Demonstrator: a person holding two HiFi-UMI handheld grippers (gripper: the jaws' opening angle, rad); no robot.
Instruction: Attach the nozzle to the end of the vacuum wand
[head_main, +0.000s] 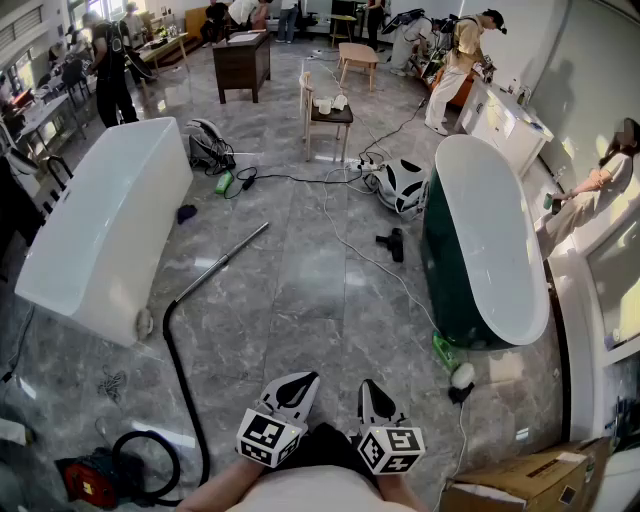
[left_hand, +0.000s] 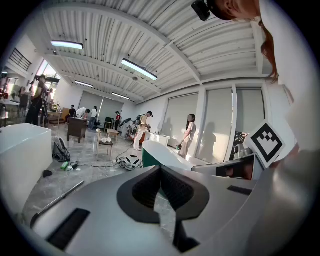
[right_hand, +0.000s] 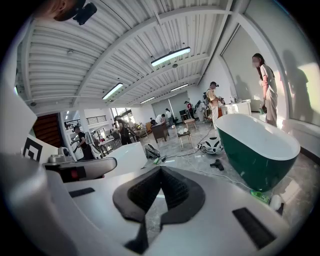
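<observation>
Brushed metal marks the vacuum wand (head_main: 228, 256), a thin straight tube laid slantwise on the grey tiled floor (head_main: 300, 300), just beside the white bathtub (head_main: 100, 220). Its lower end is joined to a black hose (head_main: 180, 370), which is curved down to a red and black vacuum body (head_main: 90, 482) at the lower left. In the left gripper view the wand (left_hand: 55, 199) is seen at the lower left, and its near end is cut off by the claw's own body.

The left claw (head_main: 298, 384) and the right claw (head_main: 370, 388) are held side by side at the bottom of the head view, well apart from the wand. Both are closed, with nothing between the jaws, as is shown in the left claw (left_hand: 160, 168) and right claw (right_hand: 160, 169) views.

The nozzle (head_main: 393, 243), a small black T-shaped piece, is laid on the floor further right, near the green bathtub (head_main: 445, 280) and well apart from the wand's free end. It is well ahead of both claws. In the right gripper view the nozzle (right_hand: 217, 164) is too small for detail.
</observation>
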